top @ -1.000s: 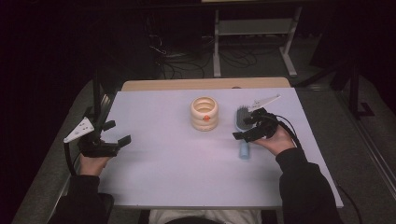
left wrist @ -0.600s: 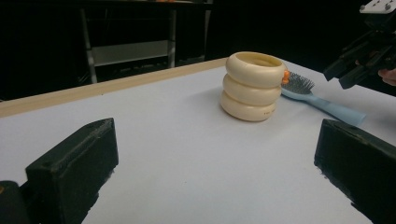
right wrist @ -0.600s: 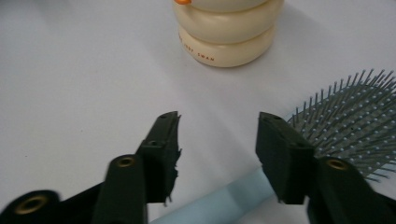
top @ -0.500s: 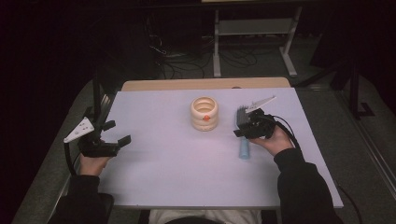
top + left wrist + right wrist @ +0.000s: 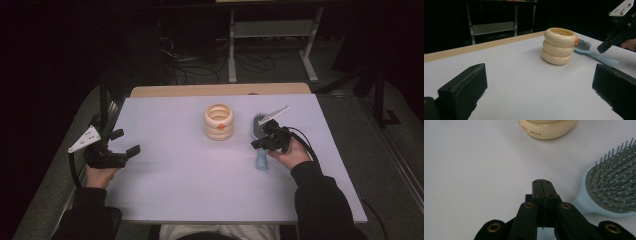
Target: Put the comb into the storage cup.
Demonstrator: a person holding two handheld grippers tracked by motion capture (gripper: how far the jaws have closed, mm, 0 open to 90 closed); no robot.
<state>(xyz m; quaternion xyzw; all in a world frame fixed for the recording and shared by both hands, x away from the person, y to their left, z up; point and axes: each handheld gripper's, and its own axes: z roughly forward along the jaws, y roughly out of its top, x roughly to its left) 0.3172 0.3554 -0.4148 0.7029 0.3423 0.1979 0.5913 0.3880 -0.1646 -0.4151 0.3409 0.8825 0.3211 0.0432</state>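
Nearby, left claw (image 5: 126, 144) at table (image 5: 165, 200) left edge, wide open.

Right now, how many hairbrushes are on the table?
1. The light blue hairbrush lies bristles up on the table, right beside the cream ring-shaped container, with the right gripper over its handle. Nothing seems to hide another.

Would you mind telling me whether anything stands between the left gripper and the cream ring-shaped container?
Nothing visible does: bare table lies between the open left gripper and the cream container. The blue hairbrush lies beyond it.
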